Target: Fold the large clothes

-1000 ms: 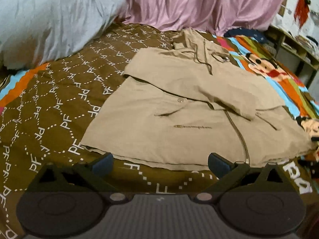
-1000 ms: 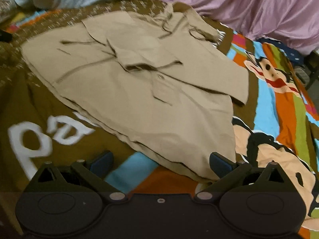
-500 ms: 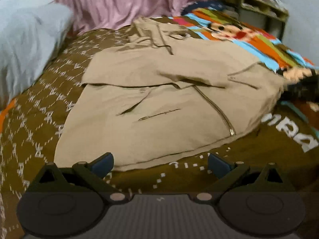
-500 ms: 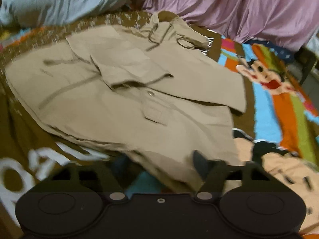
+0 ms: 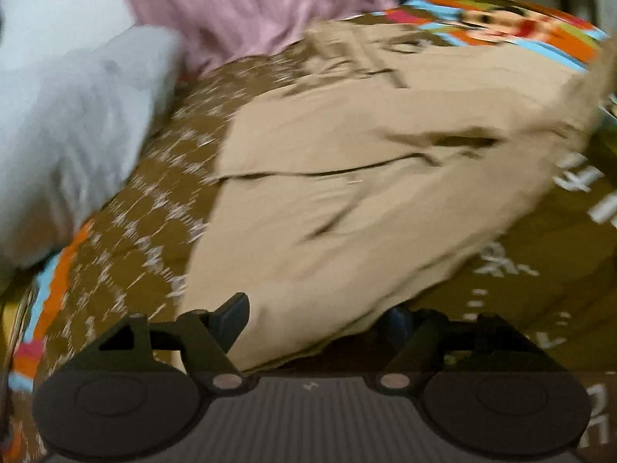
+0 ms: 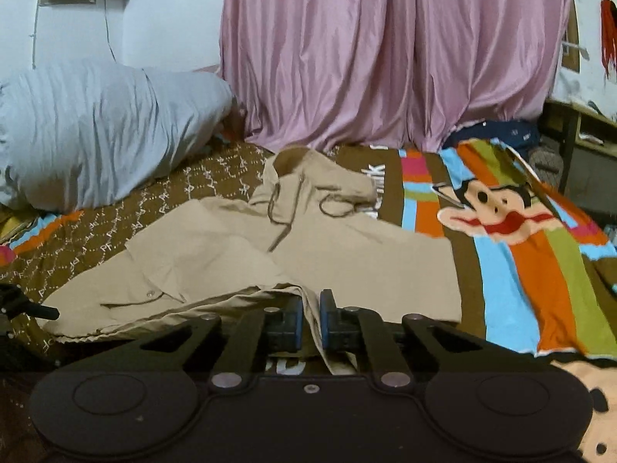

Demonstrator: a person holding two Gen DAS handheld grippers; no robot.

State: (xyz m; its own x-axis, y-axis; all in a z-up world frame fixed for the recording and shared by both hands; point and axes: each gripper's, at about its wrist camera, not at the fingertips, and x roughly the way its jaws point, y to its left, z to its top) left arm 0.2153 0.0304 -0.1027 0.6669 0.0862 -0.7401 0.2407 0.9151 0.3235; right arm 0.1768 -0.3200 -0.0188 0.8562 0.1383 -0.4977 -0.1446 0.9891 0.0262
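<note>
Since the earlier frame, right gripper [image 6: 310,318] has closed onto and raised the hem of the tan hooded jacket [image 6: 239,254] on the bed [image 6: 513,270], while left gripper [image 5: 320,318], narrowing, straddles the hem ungripped; sleeves folded, bottom fold pending.

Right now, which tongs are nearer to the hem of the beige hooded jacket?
Right. The right tongs have just closed on the hem of the beige hooded jacket, with fabric pinched between the pads. The left tongs, just narrowed, straddle the hem with jaws still apart.
</note>
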